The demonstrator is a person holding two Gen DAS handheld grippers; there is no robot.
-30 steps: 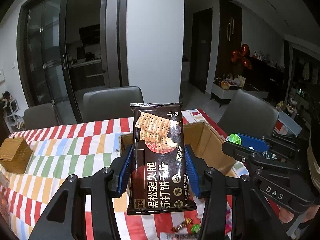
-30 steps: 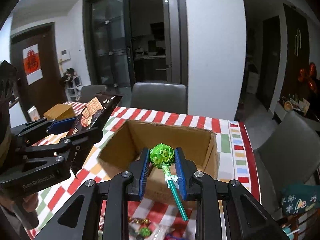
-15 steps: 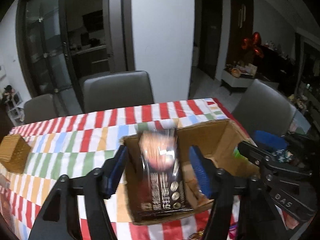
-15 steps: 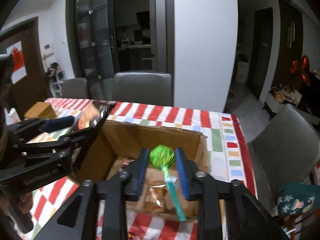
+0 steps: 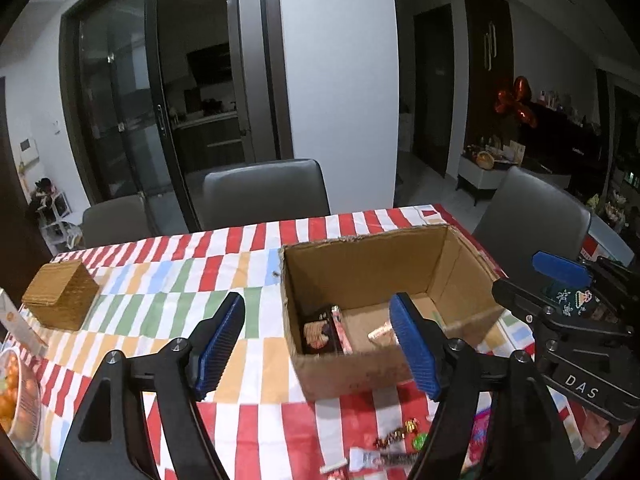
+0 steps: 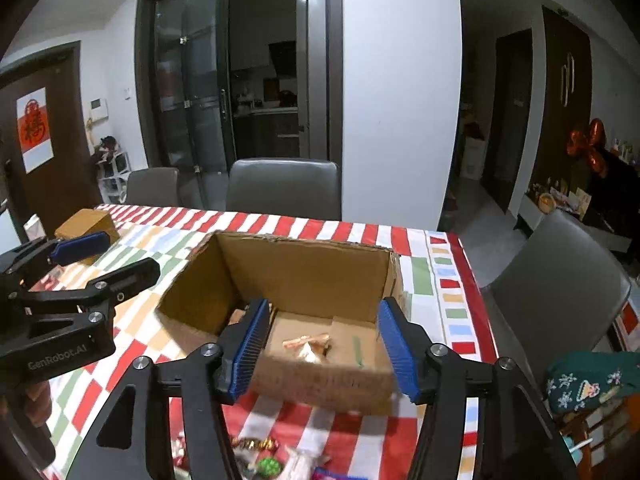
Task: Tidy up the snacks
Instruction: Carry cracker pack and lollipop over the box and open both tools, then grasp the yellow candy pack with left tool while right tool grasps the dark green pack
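**Left wrist view: both hand-held grippers spread over the snack box**

In the left wrist view, the left hand-held gripper is seen with its blue pads spread and still opening, nothing being held between them. Beyond it, an open cardboard box is set on the worktop, which is covered by a striped and checked cloth. A dark biscuit packet is lying inside the box against its left wall, and a smaller pale wrapped snack is lying on the box floor beside it. A woven box is placed well apart to the left, and a bowl of oranges is cut off at the left edge. Loose wrapped sweets are scattered on the cloth in front of the cardboard box.

In the right wrist view, the right hand-held gripper is likewise spread and opening, with no snack pinched. A green lollipop stick is seen blurred on the box floor, near a pale wrapped snack. Grey chairs are drawn up at the far side.
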